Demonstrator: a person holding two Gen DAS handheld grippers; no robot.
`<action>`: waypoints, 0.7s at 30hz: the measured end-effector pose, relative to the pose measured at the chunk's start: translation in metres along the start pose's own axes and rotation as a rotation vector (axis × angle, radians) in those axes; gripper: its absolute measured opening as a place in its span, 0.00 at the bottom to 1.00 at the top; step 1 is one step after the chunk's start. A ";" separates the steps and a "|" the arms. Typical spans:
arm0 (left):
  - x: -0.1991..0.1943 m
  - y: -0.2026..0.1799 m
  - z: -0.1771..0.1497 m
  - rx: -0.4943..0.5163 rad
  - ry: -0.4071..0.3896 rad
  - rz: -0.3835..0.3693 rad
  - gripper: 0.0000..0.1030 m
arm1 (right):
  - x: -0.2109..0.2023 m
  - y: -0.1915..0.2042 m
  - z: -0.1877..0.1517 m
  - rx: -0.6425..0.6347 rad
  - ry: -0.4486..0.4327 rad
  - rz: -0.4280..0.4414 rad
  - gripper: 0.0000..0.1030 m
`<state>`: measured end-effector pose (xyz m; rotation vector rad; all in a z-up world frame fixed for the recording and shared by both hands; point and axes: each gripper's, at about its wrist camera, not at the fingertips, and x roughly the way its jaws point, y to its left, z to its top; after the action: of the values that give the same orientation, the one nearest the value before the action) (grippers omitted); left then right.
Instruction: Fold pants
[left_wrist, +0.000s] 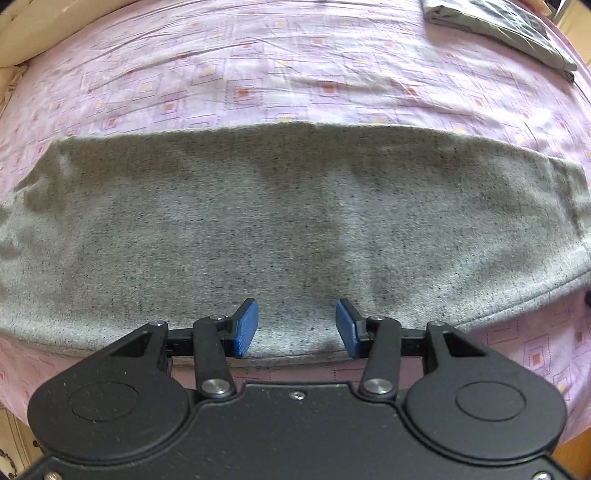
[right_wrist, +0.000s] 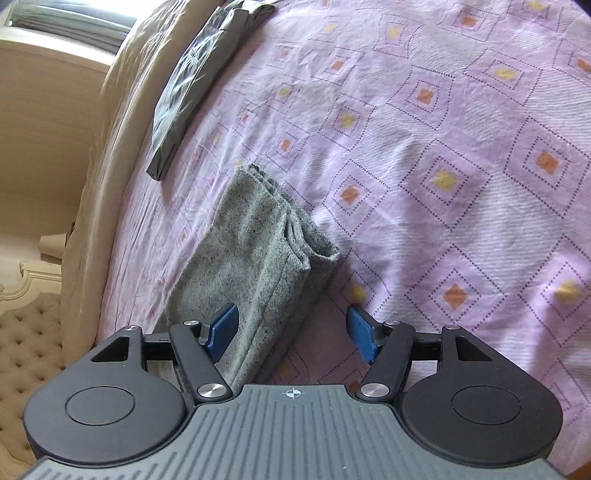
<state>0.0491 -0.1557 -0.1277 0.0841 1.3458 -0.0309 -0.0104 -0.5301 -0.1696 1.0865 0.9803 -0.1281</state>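
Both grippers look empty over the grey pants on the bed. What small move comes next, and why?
Probably lower the right gripper onto the pants' stacked end and close. Its fingers stand open with nothing pinched, and the pants lie as one long band, so a crosswise fold seems left. The left gripper is also open above the near edge.

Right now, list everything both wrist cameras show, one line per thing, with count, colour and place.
grey pants: one, speckled grey, folded lengthwise into a long strip on the bed's near side; layered end visible in the right wrist view.
dark folded garment: one, dark grey, near the sheet's edge beyond the pants.
bed sheet: one, pink with orange and yellow squares, covering the bed.
beige bedding: cream, along the sheet's edge.
tufted upholstery: beige, beside the bed.
left gripper: black, blue pads, open above the pants.
right gripper: black, blue pads, open, at the pants' edge.
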 end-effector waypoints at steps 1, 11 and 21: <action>-0.001 -0.002 0.002 0.007 -0.001 -0.001 0.53 | 0.004 0.002 0.003 -0.002 -0.010 0.002 0.61; -0.002 -0.005 0.028 -0.022 -0.024 -0.015 0.53 | 0.027 0.022 0.023 -0.045 -0.012 -0.028 0.54; 0.045 -0.007 0.097 -0.095 0.014 -0.009 0.53 | 0.016 0.021 0.023 -0.159 0.057 -0.040 0.14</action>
<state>0.1531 -0.1690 -0.1500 -0.0016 1.3592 0.0263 0.0242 -0.5318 -0.1638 0.9294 1.0459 -0.0502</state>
